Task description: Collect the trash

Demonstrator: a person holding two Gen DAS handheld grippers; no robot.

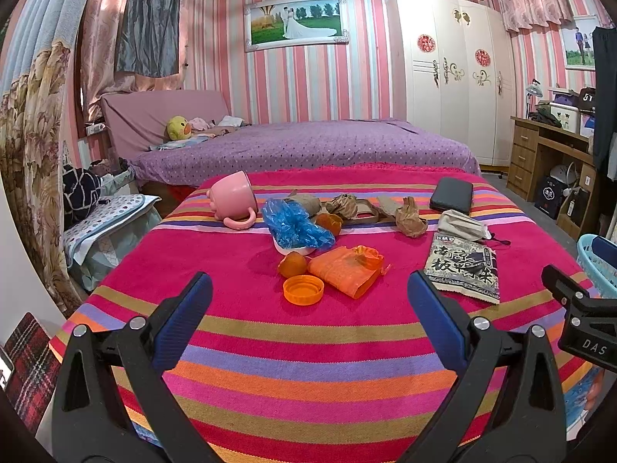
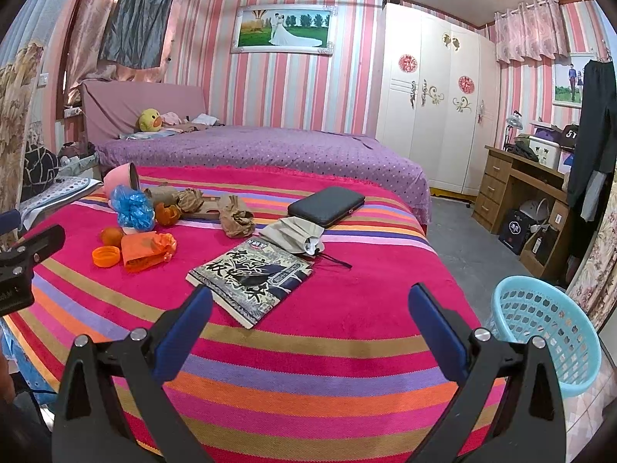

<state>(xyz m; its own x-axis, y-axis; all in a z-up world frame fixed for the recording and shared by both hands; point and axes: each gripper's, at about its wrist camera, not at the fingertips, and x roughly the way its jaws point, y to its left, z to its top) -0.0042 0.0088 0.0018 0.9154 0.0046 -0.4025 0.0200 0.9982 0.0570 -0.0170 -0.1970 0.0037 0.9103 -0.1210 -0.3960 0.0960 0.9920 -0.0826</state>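
Both grippers, left point(image 1: 308, 301) and right point(image 2: 308, 308), hung wide open and empty above the striped bedspread point(image 1: 308, 347). Collecting had apparently not begun; the orange cap point(image 1: 303, 289) near its middle seemed the likeliest first grab for the blue basket point(image 2: 547, 332).

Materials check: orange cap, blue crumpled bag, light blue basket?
Orange cap: looks like rigid moulded plastic, smooth with a raised rim. Blue crumpled bag: thin plastic film, translucent, glossy on its creases. Light blue basket: probably moulded plastic, with a regular lattice of holes and a smooth rolled rim.
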